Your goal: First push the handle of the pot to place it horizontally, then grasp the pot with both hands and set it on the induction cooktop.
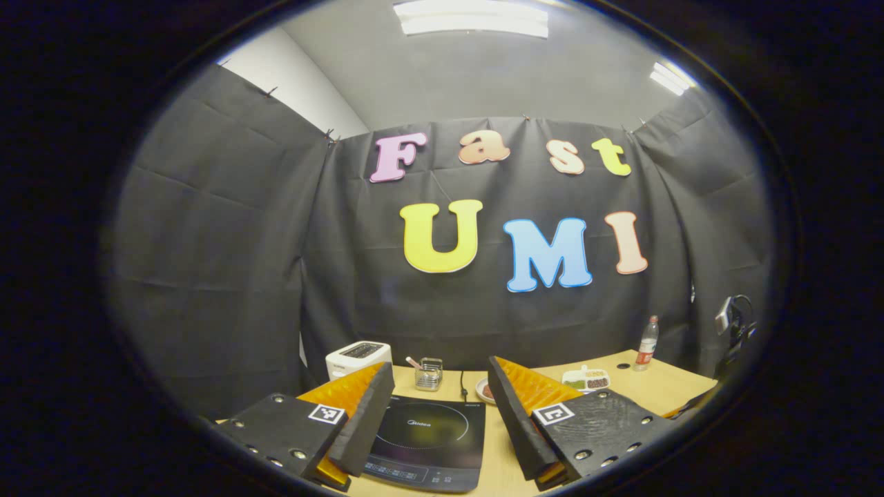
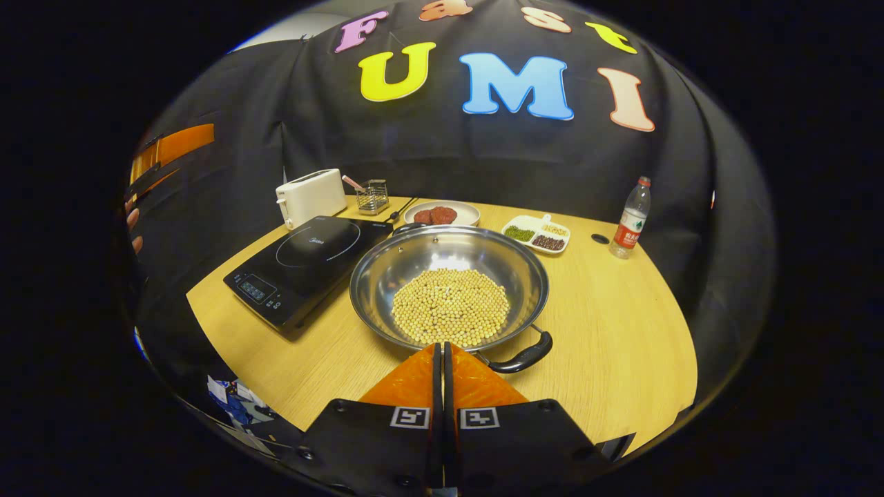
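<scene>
The right gripper has its fingers pressed together on nothing, tips at the near rim of the pot (soybeans heaped inside), whose black handle angles off just right of them. The induction cooktop lies beside the pot, with a toaster, plate, divided dish and bottle behind on the table. The left gripper hangs spread wide above the cooktop.

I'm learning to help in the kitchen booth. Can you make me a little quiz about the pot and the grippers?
1. True or false: the pot already sits on the induction cooktop.
2. What fills the pot: A soybeans, B water, C rice?
3. Which gripper has its fingers closed together?

Key:
1. False, it stands on the table beside it.
2. A, soybeans.
3. The right gripper; the left gripper is open.
</scene>
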`<action>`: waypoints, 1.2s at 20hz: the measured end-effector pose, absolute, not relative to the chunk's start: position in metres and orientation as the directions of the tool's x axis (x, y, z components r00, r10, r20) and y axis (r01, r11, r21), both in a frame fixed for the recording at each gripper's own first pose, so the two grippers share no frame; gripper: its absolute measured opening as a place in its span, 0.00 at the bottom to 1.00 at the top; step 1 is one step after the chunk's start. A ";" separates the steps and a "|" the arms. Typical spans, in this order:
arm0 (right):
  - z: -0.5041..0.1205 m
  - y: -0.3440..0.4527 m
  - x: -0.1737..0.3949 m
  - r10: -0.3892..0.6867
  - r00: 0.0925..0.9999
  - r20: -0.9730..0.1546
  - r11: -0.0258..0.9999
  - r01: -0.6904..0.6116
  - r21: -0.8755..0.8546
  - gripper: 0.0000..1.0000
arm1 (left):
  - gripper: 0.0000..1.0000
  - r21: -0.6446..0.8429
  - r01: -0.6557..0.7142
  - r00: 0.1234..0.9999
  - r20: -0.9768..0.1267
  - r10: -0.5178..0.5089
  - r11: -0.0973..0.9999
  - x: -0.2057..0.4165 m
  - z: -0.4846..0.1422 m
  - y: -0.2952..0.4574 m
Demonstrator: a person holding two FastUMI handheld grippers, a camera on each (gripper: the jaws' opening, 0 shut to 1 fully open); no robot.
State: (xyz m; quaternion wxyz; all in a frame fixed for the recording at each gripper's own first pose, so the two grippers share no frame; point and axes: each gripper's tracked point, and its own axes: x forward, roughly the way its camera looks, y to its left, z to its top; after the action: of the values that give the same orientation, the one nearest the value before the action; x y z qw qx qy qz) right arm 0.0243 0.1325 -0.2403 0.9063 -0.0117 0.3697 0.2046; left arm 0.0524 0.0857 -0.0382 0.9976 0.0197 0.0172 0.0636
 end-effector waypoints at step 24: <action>-0.301 0.064 0.069 0.304 0.443 -0.843 0.927 -0.342 0.154 0.02 | 0.81 0.037 -0.143 0.986 -0.080 0.146 0.989 0.106 -0.072 0.030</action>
State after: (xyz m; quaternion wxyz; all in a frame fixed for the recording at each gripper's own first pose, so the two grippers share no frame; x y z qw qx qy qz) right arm 0.0693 0.0639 -0.3011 0.8492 -0.0196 0.4922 0.1903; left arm 0.1062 0.0298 -0.0716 0.9964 0.0154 0.0411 0.0724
